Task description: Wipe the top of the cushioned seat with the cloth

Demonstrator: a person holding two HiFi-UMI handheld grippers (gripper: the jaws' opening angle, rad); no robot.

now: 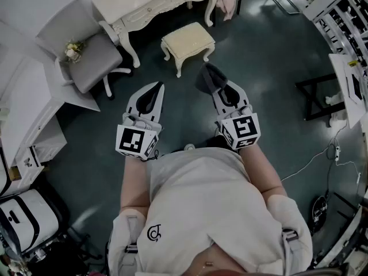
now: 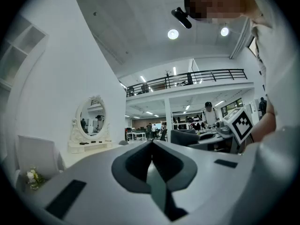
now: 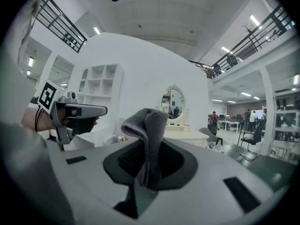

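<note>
The cushioned seat is a cream stool with carved white legs, standing on the dark floor ahead of me. My right gripper is shut on a folded grey cloth, which sticks out past the jaws; in the right gripper view the cloth rises between the closed jaws. My left gripper is shut with nothing in it, held level beside the right one. Both grippers hang short of the stool, well above the floor.
A white dressing table with an oval mirror stands behind the stool. A grey chair carrying a small flower bunch is at the left. White cabinets line the left; shelving and cables lie right.
</note>
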